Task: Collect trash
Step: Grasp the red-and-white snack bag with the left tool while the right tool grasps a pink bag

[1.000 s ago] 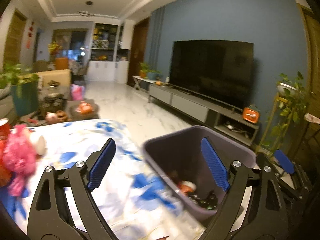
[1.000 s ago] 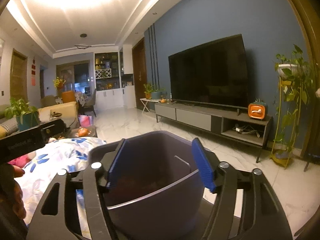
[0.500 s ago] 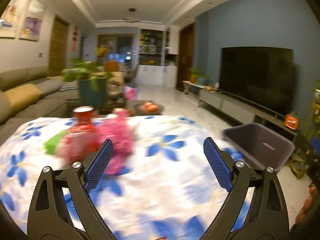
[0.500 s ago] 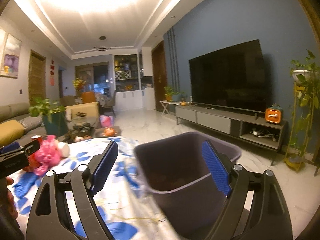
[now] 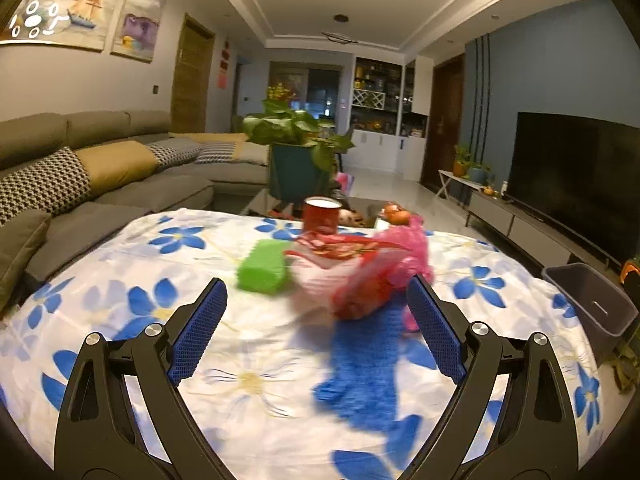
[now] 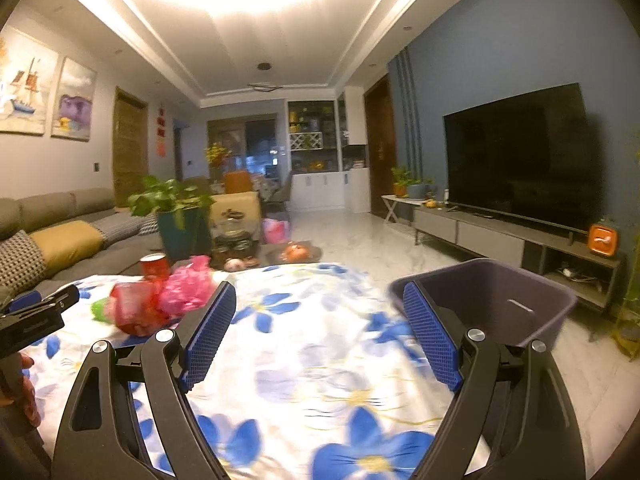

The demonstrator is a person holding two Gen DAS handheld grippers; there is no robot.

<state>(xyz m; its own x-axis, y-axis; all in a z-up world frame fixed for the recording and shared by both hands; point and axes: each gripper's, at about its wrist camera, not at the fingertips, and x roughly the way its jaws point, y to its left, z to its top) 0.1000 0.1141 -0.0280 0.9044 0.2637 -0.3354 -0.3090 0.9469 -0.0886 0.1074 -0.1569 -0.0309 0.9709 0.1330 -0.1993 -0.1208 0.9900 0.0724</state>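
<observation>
On the flowered tablecloth (image 5: 168,264) lies a pile of trash: a red bag (image 5: 352,272), a pink plastic bag (image 5: 408,248), a green block (image 5: 262,266) and a red cup (image 5: 320,214) behind. The pile also shows in the right wrist view, with the red bag (image 6: 134,308) and the pink bag (image 6: 188,286). My left gripper (image 5: 316,328) is open and empty, just short of the red bag. My right gripper (image 6: 316,336) is open and empty above the cloth, with the grey trash bin (image 6: 500,300) to its right. The bin (image 5: 592,300) stands off the table's right edge.
A blue patch (image 5: 368,368), blurred, lies on the cloth near my left gripper. A potted plant (image 5: 296,152) and a low table with jars (image 6: 236,240) stand behind. A sofa (image 5: 80,184) is at the left, a TV (image 6: 520,156) at the right.
Both grippers have swung left, away from the bin and toward the trash pile. The left gripper has come close to the red bag. Both stay open.
</observation>
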